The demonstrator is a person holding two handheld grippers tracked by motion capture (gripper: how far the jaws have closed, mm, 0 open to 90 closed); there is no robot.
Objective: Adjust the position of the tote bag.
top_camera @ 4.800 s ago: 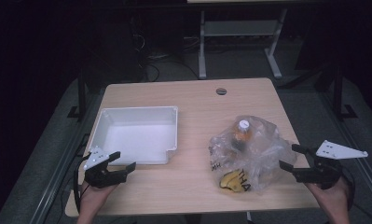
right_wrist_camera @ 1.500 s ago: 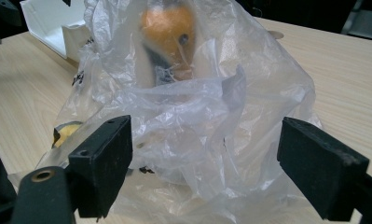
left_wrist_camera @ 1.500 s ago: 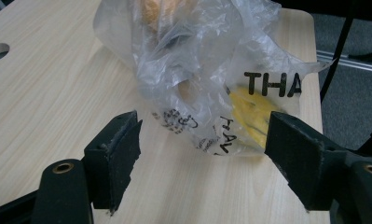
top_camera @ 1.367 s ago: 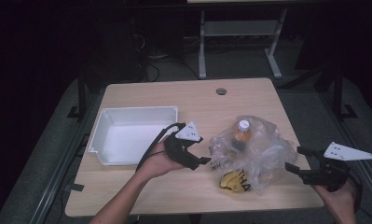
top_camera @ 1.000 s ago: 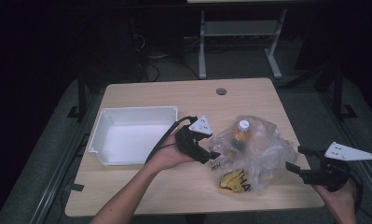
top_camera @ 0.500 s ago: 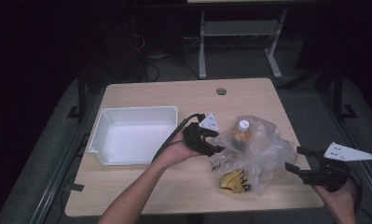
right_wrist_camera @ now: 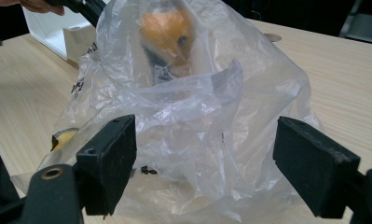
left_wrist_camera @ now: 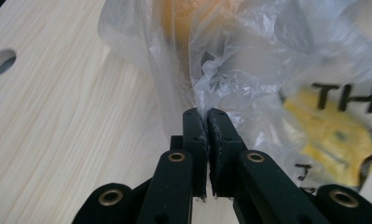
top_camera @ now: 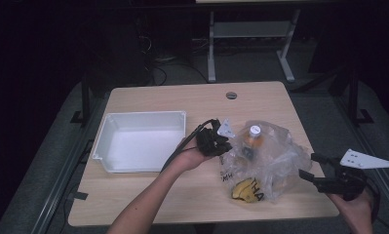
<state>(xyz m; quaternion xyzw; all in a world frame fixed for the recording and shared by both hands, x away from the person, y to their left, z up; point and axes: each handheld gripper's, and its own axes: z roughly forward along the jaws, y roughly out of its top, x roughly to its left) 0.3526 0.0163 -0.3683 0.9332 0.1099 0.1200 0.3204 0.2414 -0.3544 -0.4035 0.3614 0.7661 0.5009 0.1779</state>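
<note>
A crumpled clear plastic bag [top_camera: 275, 156] lies on the right half of the wooden table [top_camera: 182, 195]. Inside it are an orange bottle with a white cap [top_camera: 253, 131] and something yellow [top_camera: 245, 189]. My left gripper [top_camera: 226, 148] is at the bag's left edge. Its jaws have just been closing, and in the left gripper view my left gripper [left_wrist_camera: 206, 114] is shut, pinching a fold of the bag [left_wrist_camera: 249, 70]. My right gripper [top_camera: 307, 165] rests at the bag's right edge. Its jaws have just been closing a little but stand wide open [right_wrist_camera: 204, 130], with the bag [right_wrist_camera: 197, 93] between them, untouched.
An empty white tray [top_camera: 143, 114] sits on the table's left half, beside my left hand. A round cable hole [top_camera: 231, 95] is near the far edge. A metal stand [top_camera: 250, 34] rises from the dark floor behind the table.
My left hand has moved right to the bag's left edge, and its gripper has gone from open to shut on the plastic. The right hand has stayed in place.
</note>
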